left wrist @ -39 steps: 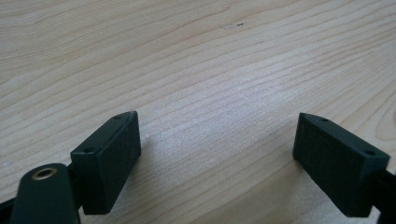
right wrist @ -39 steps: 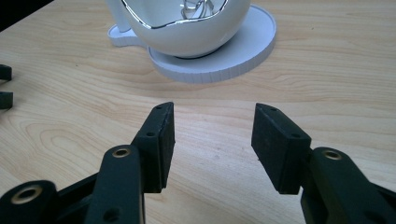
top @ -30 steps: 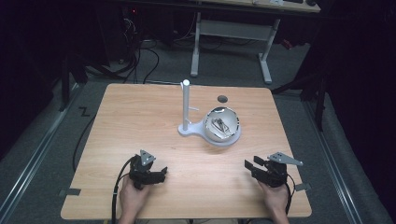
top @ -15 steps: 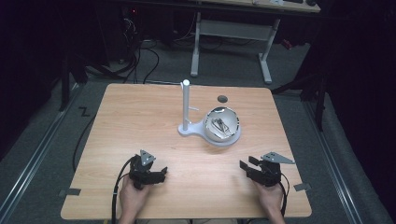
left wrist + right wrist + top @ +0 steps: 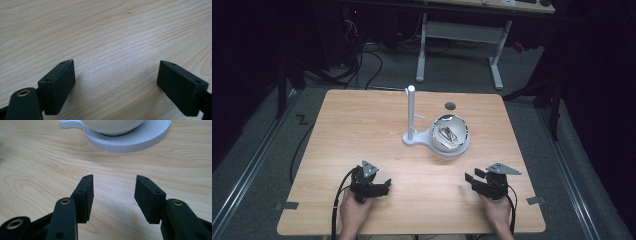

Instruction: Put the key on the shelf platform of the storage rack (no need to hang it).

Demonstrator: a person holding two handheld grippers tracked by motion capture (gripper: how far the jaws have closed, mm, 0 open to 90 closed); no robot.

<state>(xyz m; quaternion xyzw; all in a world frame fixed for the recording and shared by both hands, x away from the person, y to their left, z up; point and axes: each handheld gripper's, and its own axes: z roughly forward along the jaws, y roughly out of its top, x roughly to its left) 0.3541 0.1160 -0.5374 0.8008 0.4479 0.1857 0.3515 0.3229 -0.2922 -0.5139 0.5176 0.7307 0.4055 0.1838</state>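
A white stand [image 5: 411, 111] with an upright post rises from a flat white base [image 5: 413, 140] at the table's middle. On the base sits a pale bowl [image 5: 450, 134] with a small metallic object [image 5: 446, 133] in it. My left gripper [image 5: 382, 185] rests low near the front left, open over bare wood [image 5: 117, 87], nothing between its pads. My right gripper [image 5: 471, 179] is at the front right, open [image 5: 113, 195] and empty. It points at the white base [image 5: 130, 141] and the bowl [image 5: 112, 126], a short way from them.
The wooden table [image 5: 362, 125] has a small dark round spot [image 5: 450, 105] behind the bowl. Black cables trail from both grippers off the front edge. Pieces of tape [image 5: 286, 205] sit at the front corners. A desk frame and cables stand beyond the far edge.
My right gripper has shifted a little to the left, toward the table's middle. The left gripper, stand and bowl have stayed put.
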